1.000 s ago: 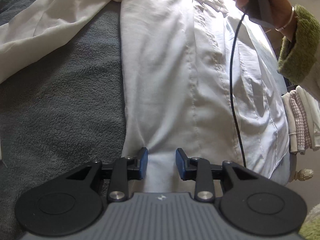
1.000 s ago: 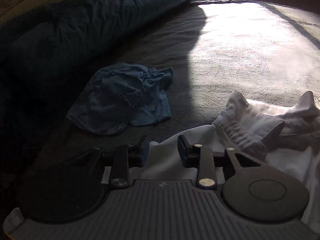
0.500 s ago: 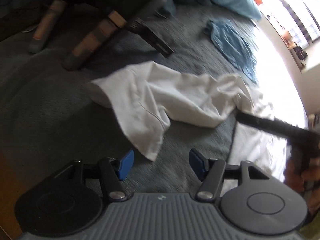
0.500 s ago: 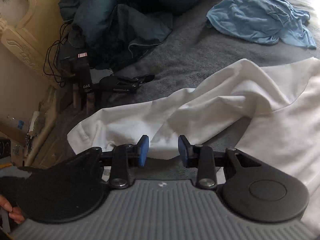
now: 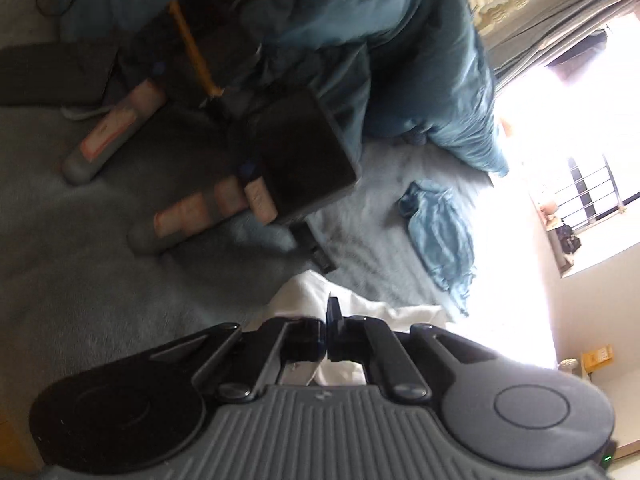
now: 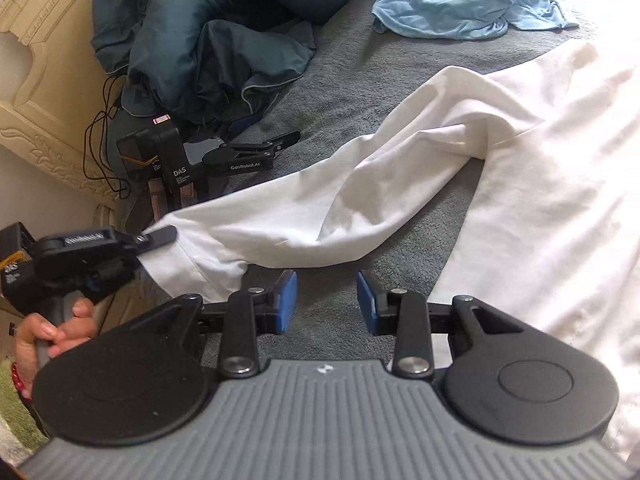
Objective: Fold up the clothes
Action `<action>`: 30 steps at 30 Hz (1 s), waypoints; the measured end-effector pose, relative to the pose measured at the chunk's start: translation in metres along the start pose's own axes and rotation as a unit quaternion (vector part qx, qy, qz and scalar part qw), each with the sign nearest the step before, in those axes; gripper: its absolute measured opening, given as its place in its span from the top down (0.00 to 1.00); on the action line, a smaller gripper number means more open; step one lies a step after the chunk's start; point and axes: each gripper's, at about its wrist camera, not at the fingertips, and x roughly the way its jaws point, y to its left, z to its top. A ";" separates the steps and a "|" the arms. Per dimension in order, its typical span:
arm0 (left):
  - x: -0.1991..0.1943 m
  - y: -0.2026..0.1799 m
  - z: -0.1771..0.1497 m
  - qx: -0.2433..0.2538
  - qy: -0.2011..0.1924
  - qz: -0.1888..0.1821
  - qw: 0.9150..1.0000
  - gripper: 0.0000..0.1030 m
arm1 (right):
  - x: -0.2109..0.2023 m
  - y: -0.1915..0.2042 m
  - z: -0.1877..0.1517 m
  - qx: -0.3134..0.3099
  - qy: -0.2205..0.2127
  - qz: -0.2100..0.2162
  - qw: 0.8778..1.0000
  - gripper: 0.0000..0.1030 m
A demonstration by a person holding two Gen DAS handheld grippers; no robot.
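Left wrist view: the left tongs [image 5: 327, 334] are pressing together on a fold of the white shirt [image 5: 400, 314], which is bunching just beyond the tips and slipping under them. Ahead and to the left, a spare gripper set [image 5: 256, 168] is lying on the grey blanket [image 5: 80, 280]. Ahead and to the right, a blue garment [image 5: 440, 236] is lying crumpled, well apart from the shirt. Further ahead, a teal duvet [image 5: 360, 40] is piling up. The view is tilting and blurring, so finer detail is hard to tell.

Right wrist view: the right tongs [image 6: 326, 302] are standing spread, holding nothing, hovering over bare blanket [image 6: 360, 80]. Just ahead of them, the shirt's sleeve [image 6: 320, 208] is stretching from the right towards the left. At its far left end the left tongs [image 6: 160, 236], seen from outside, are pinching the cuff, with a hand [image 6: 52, 330] gripping the handle below. To the right of the right tongs, the shirt's body [image 6: 560, 200] is lying spread flat. The blue garment [image 6: 460, 4] is lying crumpled far ahead.

Progress, as a judgement: the shirt is lying mostly open with one sleeve out to the side, so no finished fold is showing. The sleeve appears to be the part in hand. The body folds and the blue garment are looking like work remaining.
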 end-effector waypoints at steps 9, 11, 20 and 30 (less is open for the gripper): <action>-0.023 -0.073 0.076 0.118 -0.041 -0.084 0.989 0.98 | -0.009 -0.022 0.007 0.004 -0.029 -0.032 0.999 0.69; -0.019 -0.101 0.090 0.164 -0.038 -0.109 0.980 0.98 | -0.009 -0.028 0.008 0.011 -0.030 -0.037 0.999 0.69; 0.029 -0.192 0.130 0.496 0.038 -0.071 0.864 0.98 | -0.011 -0.041 0.012 0.034 -0.045 -0.044 0.997 0.67; 0.052 -0.182 0.144 0.565 0.102 0.000 0.819 0.98 | -0.009 -0.024 0.039 -0.031 -0.099 -0.057 0.993 0.66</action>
